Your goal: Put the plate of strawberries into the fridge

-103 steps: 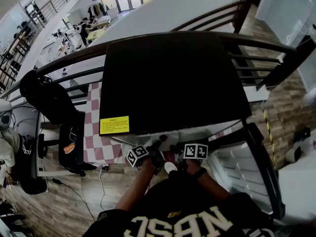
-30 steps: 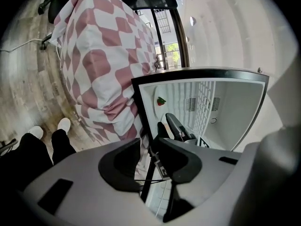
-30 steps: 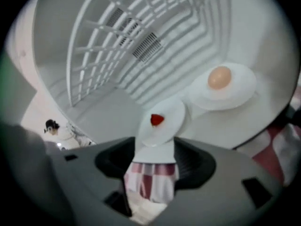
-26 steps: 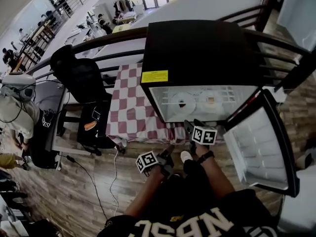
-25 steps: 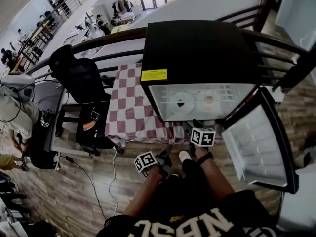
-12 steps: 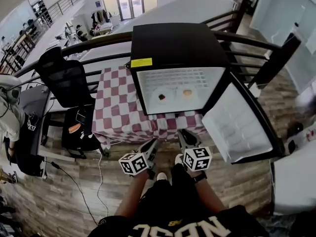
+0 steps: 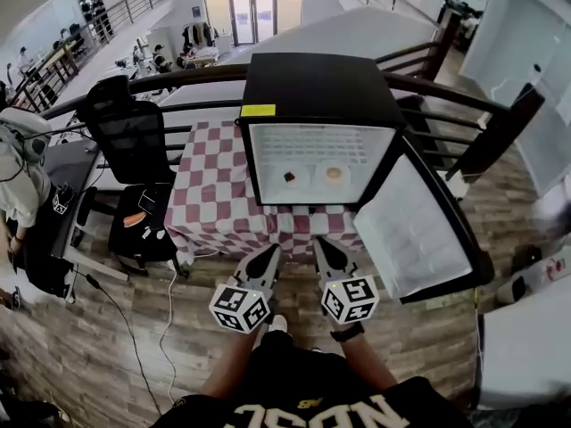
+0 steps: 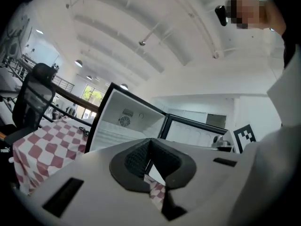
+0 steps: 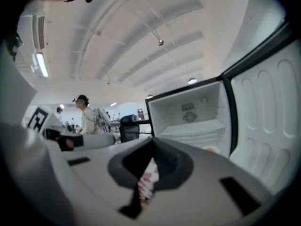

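The small black-topped fridge (image 7: 317,87) stands open, its door (image 7: 419,234) swung out to the right. On its white shelf a plate with something small and red, the strawberries (image 7: 292,176), sits on the left. A second plate with something orange (image 7: 334,174) sits beside it on the right. My left gripper (image 7: 270,255) and right gripper (image 7: 323,246) hang side by side over the wooden floor, well short of the fridge, both shut and empty. Shut jaws also show in the left gripper view (image 8: 150,141) and the right gripper view (image 9: 153,144), pointing at the open fridge (image 9: 193,117).
A table with a red-and-white checked cloth (image 7: 210,194) holds the fridge. A black office chair (image 7: 129,136) stands left of it, with a person (image 7: 18,163) further left. A dark railing (image 7: 482,127) runs behind. The open door (image 9: 268,121) juts out on the right.
Both grippers have drawn back from the fridge front toward me and their jaws have closed. The two plates stay on the shelf and the door stays open.
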A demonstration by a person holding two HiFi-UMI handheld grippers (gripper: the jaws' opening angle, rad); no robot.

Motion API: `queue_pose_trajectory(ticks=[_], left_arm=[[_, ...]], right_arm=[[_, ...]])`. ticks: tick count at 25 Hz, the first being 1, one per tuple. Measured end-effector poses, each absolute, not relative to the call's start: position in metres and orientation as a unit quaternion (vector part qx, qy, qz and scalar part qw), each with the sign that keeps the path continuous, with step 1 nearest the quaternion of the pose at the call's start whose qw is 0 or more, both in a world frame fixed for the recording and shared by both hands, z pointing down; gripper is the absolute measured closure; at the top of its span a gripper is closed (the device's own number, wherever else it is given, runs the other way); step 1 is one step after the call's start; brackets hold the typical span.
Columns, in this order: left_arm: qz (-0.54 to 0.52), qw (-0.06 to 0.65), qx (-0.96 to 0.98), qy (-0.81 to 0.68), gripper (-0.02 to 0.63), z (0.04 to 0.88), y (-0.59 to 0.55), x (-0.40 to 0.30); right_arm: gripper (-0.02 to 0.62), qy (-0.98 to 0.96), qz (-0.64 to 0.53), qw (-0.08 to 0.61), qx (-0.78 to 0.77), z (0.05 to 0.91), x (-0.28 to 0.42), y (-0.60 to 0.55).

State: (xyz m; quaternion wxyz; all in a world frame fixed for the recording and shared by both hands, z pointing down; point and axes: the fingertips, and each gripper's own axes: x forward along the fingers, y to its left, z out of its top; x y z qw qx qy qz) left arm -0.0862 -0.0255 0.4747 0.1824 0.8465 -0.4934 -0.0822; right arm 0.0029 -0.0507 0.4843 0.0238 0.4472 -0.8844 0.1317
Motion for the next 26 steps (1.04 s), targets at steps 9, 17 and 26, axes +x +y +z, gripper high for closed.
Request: queue_pose_trajectory(ticks=[9,17,26], left_arm=[[-0.032,0.148,0.849,-0.506,0.588,0.48,0.027,-0.024],[-0.018,0.159,0.837,-0.523,0.588,0.499,0.059,-0.014],[-0.025,0.094,0.825,-0.557,0.588,0.479,0.07,-0.008]], right_arm=[[0.575,-0.887,0.121,0.041,0.445,0.489,0.046,0.016],[0.575,-0.89,0.098,0.048,0.443,0.49,0.068,0.046],[0.575,-0.905,0.086,0.039,0.415,0.48,0.081,0.061]])
